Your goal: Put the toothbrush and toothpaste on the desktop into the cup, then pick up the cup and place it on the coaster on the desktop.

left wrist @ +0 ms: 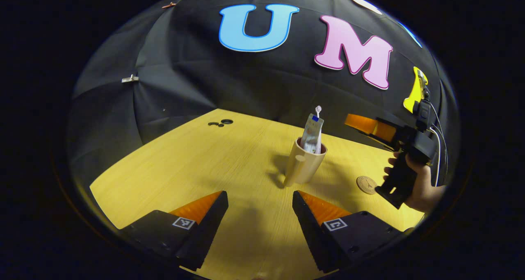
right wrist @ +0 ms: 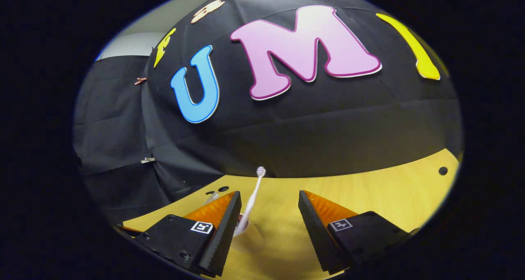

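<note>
A beige cup (left wrist: 303,163) stands upright on the wooden desktop (left wrist: 197,165). A toothpaste tube (left wrist: 312,134) and a toothbrush (left wrist: 318,109) stick up out of it. A small round coaster (left wrist: 366,185) lies bare to the cup's right. My left gripper (left wrist: 260,202) is open, low and short of the cup. A hand holds my right gripper (left wrist: 348,122) above and right of the cup. In the right gripper view, that gripper (right wrist: 268,202) is open. The toothbrush (right wrist: 252,198) rises from the cup (right wrist: 250,235) beside the left finger, untouched.
Small dark holes (left wrist: 223,122) mark the desktop near its far edge, with another hole (right wrist: 443,170) at the right in the right gripper view. The black cloth wall closes off the back. Open wood lies left of the cup.
</note>
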`<state>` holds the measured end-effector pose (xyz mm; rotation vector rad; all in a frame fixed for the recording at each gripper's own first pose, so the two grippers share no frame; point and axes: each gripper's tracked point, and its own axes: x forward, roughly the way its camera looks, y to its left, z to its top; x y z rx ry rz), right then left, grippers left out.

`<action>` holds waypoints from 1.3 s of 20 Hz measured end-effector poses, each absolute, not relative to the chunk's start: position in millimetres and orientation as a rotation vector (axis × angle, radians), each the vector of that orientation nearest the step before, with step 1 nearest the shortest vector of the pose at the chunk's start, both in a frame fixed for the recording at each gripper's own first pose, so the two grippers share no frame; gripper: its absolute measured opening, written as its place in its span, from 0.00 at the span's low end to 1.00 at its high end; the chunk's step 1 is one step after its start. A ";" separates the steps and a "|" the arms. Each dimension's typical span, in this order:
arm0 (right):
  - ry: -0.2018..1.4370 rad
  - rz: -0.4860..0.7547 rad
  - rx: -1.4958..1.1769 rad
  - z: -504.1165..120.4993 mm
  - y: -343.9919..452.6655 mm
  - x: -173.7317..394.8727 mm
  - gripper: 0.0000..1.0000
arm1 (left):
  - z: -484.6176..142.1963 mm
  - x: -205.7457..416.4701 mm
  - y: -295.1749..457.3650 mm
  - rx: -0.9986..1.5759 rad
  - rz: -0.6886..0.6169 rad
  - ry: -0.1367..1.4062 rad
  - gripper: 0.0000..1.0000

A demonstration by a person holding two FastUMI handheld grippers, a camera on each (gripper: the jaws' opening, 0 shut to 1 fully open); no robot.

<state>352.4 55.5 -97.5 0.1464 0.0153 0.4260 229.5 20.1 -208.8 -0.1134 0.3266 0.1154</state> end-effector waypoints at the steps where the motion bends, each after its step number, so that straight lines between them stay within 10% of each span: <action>1: 0.012 0.403 0.139 -94.0 38.8 350.7 0.87 | -206.2 235.8 18.1 -0.106 0.092 0.333 0.97; 3: 0.016 0.358 0.129 -90.5 7.1 347.8 0.99 | -200.8 250.0 11.6 -0.099 0.031 0.355 0.98; 21: 0.075 -0.053 0.114 -102.8 -235.2 288.6 0.98 | -232.7 348.3 -35.3 0.101 -0.254 0.692 0.96; 26: 0.105 -0.167 0.153 -115.6 -284.8 260.1 0.98 | -244.6 365.2 -42.4 0.085 -0.278 0.799 0.70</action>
